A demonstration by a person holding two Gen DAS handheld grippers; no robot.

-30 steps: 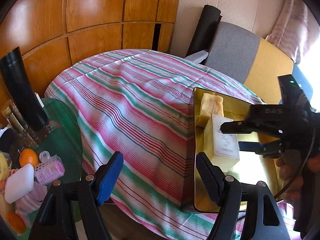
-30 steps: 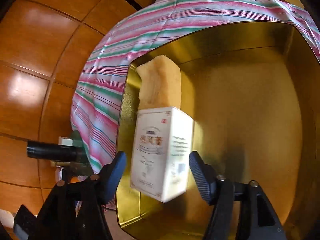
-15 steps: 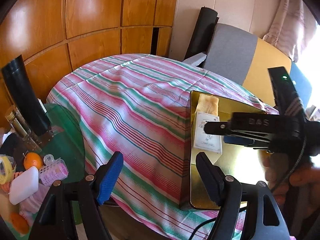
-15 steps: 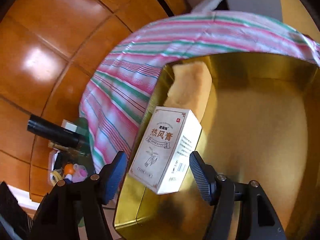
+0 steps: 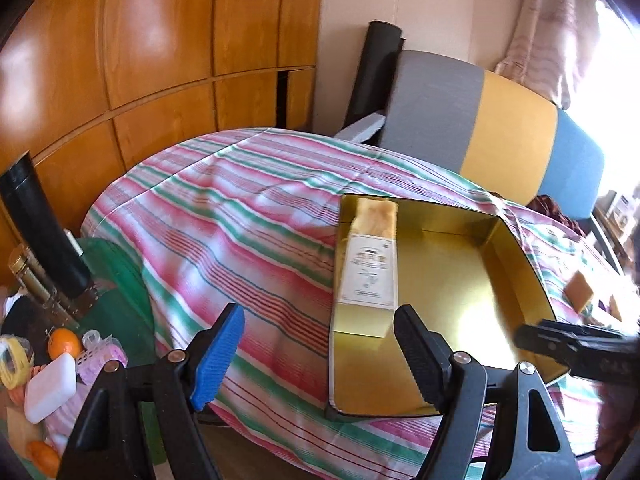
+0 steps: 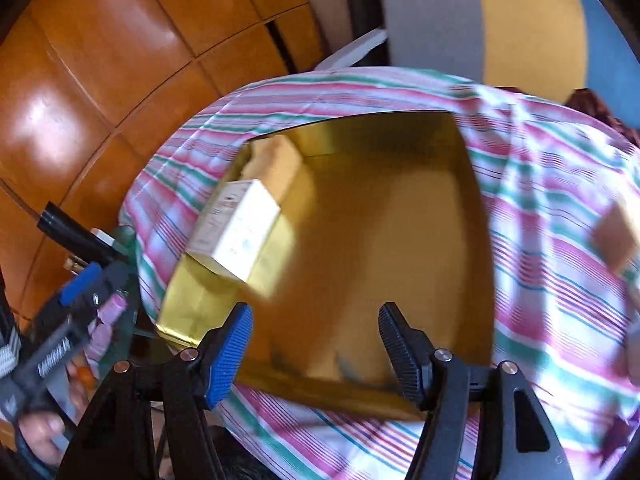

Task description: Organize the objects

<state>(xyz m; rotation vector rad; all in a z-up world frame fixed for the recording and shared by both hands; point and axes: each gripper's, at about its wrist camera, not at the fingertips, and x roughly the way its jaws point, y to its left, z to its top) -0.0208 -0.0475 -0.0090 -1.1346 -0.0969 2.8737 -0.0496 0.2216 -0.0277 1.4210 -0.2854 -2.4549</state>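
The right gripper hangs spread and empty above the shiny gold rectangular metal tin. The left gripper, its jaws just opened a little further, grips nothing over the tin's near corner. Inside, against the left wall, a white printed cardboard box lies flat, touching a porous yellow sponge block behind it. The tin sits on a rumpled pink, green and white striped cloth.
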